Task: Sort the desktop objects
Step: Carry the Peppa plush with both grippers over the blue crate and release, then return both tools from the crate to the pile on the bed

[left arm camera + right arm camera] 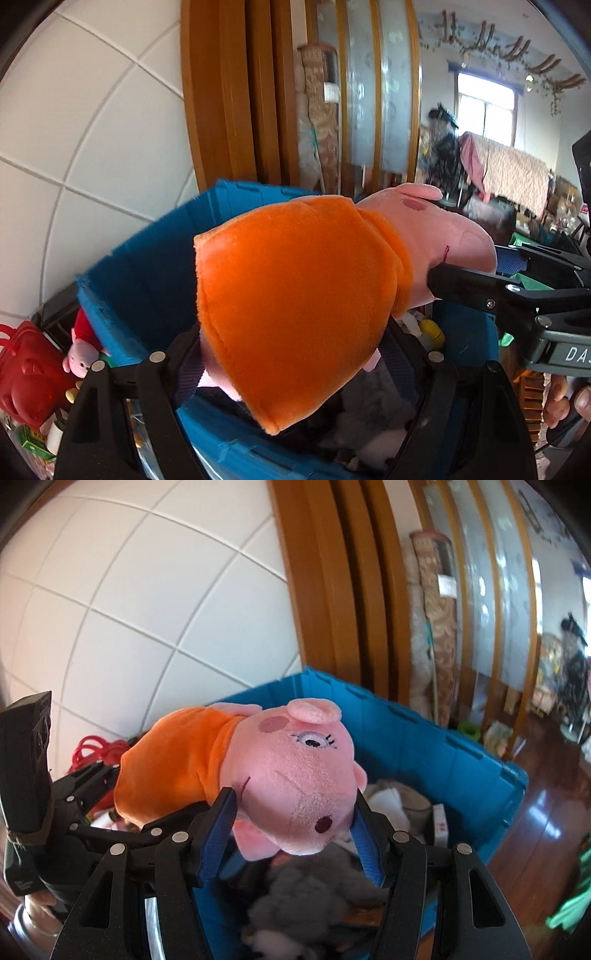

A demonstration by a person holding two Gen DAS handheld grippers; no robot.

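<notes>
both hand-held grippers clamp one pig plush (280,775): right hand-held gripper (291,830) pinches its head, left hand-held gripper (295,369) its orange body, mid-frame above the blue bin (424,746). uneven release could leave it hanging on the rim.

Below us the blue bin (424,746) is crowded with a grey soft toy (317,893); the white tiled wall (147,590) and wooden door frame (332,590) block passage behind it.
</notes>
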